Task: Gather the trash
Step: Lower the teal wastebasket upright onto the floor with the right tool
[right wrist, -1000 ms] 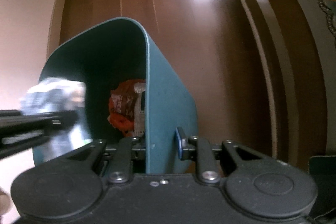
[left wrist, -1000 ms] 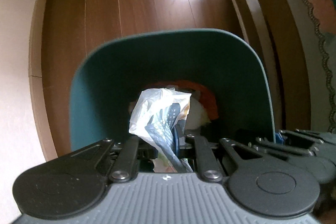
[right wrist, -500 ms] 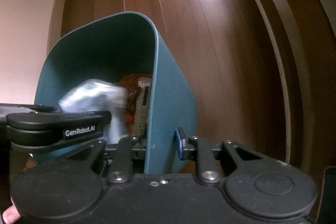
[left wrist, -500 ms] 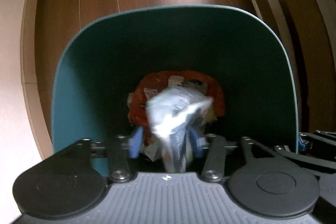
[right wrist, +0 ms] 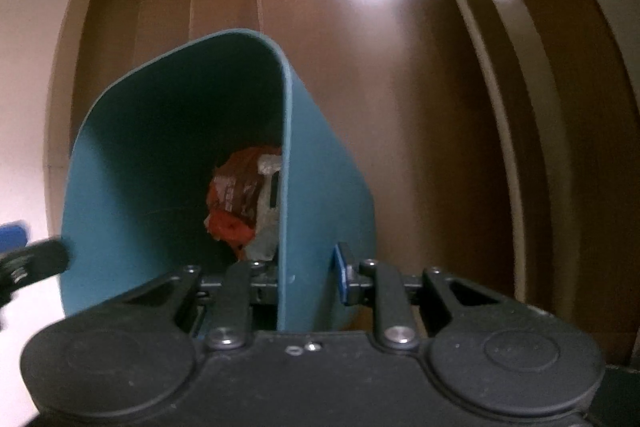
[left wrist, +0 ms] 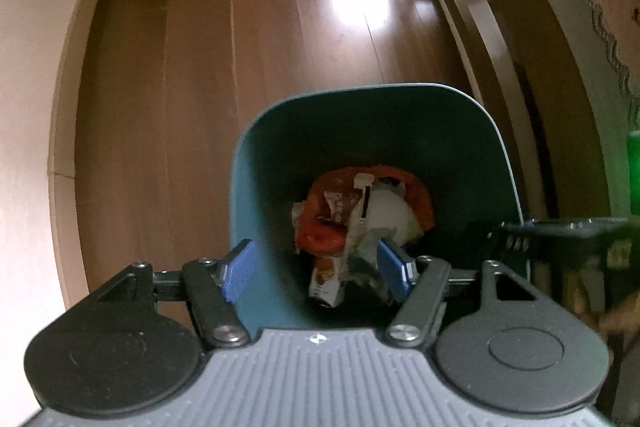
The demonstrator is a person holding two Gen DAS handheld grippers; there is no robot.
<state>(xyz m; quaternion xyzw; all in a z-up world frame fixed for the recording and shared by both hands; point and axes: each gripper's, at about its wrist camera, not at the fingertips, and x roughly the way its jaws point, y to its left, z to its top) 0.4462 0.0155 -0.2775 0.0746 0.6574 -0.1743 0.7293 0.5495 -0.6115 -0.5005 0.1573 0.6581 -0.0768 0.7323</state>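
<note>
- A teal bin (left wrist: 280, 163) stands on a brown wooden floor (left wrist: 192, 75), its trash (left wrist: 360, 215) heaped at the bottom: an orange-red wrapper, white crumpled plastic and a small printed carton.
- The left tool (left wrist: 318, 269) hangs over the bin mouth with its blue pads spread wide and nothing between them; one pad sits outside the near-left wall, the other over the opening.
- The right tool (right wrist: 308, 279) is pinching the bin's right wall (right wrist: 320, 195), one pad outside the wall and the other hidden inside.
- Risk, as judged here: the bin is held by a thin wall only, so a tug or a twist of the right tool could tip it and spill the wrappers across the floor.
- Risk: that wall looks smooth and slightly flexible, so the pinch could slide off or bow the rim inward.
- Risk: the left tool, withdrawing carelessly, could knock the near rim, since its pads straddle it.
- Materials: the bin is matte plastic with rounded corners and a tapering, tall body; the wrappers look light, glossy and crinkled, likely to shift or spring up rather than settle.
- The floor planks are polished, throwing back a bright patch of light, a surface on which the bin could skid.
- A dark curved furniture frame (left wrist: 476, 27) runs along the right.
</note>
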